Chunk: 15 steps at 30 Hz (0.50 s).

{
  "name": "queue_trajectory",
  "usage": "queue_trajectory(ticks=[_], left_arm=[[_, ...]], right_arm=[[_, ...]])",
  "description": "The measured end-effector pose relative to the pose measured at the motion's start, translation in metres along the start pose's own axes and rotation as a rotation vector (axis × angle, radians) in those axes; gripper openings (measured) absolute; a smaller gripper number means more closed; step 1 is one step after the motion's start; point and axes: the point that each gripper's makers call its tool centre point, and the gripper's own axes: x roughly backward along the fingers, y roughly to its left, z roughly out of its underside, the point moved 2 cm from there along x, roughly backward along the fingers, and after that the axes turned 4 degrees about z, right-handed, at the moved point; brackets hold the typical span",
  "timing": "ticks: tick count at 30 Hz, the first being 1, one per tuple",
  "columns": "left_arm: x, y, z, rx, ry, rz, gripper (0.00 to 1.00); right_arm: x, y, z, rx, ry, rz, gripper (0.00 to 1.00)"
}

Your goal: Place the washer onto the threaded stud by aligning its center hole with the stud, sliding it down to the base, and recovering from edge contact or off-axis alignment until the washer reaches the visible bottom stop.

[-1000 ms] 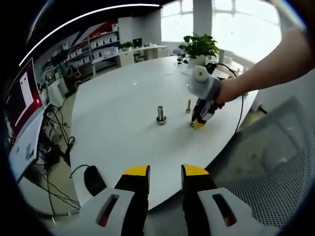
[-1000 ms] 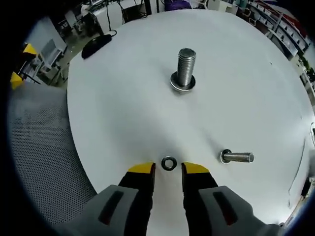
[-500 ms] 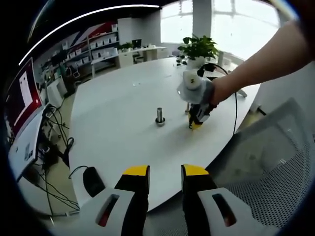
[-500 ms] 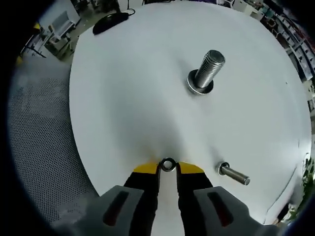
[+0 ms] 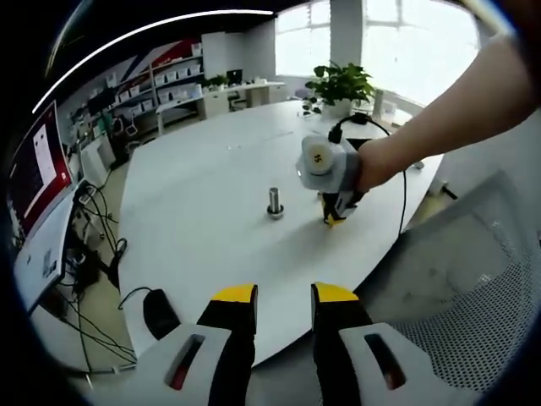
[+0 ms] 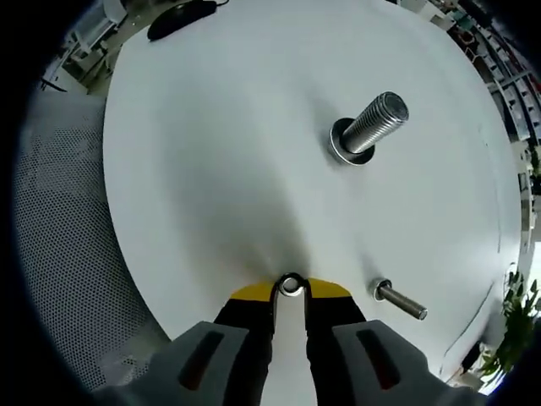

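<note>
Down at 6 o'clock in the right gripper view, the right gripper (image 6: 290, 290) has its yellow-tipped jaws drawn narrow around the washer (image 6: 291, 285), a small flat metal ring lying on the smooth white worktop (image 6: 211, 144). Toward 1 o'clock stands the threaded stud (image 6: 372, 127), a thick ridged steel cylinder with a ring already at its base. At 4 o'clock a thinner bolt (image 6: 399, 300) lies on its side. From the left gripper view, the left gripper (image 5: 283, 293) hangs off the rounded worktop edge, jaws parted and holding nothing, above grey perforated mesh (image 5: 439, 338). A black mouse (image 5: 161, 310) sits at 8 o'clock.
</note>
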Motion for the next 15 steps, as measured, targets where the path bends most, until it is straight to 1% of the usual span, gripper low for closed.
queue_trajectory(ticks=[3, 4, 5, 6, 7, 8, 9, 11, 12, 15], left_arm=[[0.000, 0.000, 0.000, -0.005, 0.002, 0.002, 0.23], [0.000, 0.000, 0.000, -0.005, 0.002, 0.001, 0.23], [0.000, 0.000, 0.000, -0.002, 0.001, -0.001, 0.23], [0.000, 0.000, -0.001, -0.001, -0.001, -0.002, 0.23], [0.000, 0.000, -0.001, 0.000, -0.003, -0.001, 0.23], [0.000, 0.000, -0.001, 0.001, -0.002, 0.000, 0.23], [0.000, -0.001, 0.000, -0.004, 0.002, 0.002, 0.23], [-0.001, -0.002, 0.002, -0.004, 0.008, 0.007, 0.23], [-0.001, -0.002, 0.002, -0.004, 0.010, 0.007, 0.23], [-0.001, -0.001, 0.001, 0.000, 0.007, 0.006, 0.23]], right_arm=[[-0.002, -0.003, -0.001, -0.036, 0.007, 0.002, 0.16], [-0.002, -0.002, -0.001, -0.022, 0.023, 0.014, 0.16], [0.003, 0.003, -0.001, 0.010, 0.063, 0.040, 0.16], [0.003, 0.004, -0.003, 0.023, 0.075, 0.048, 0.15], [0.004, 0.006, -0.004, 0.029, 0.095, 0.052, 0.15], [0.004, 0.006, -0.005, 0.021, 0.100, 0.049, 0.15], [0.005, 0.006, -0.005, -0.002, 0.104, 0.043, 0.15], [0.005, 0.005, -0.003, -0.089, 0.097, 0.010, 0.15], [0.005, 0.002, -0.003, -0.137, 0.079, -0.012, 0.15], [0.011, 0.003, -0.001, -0.166, 0.021, -0.039, 0.16]])
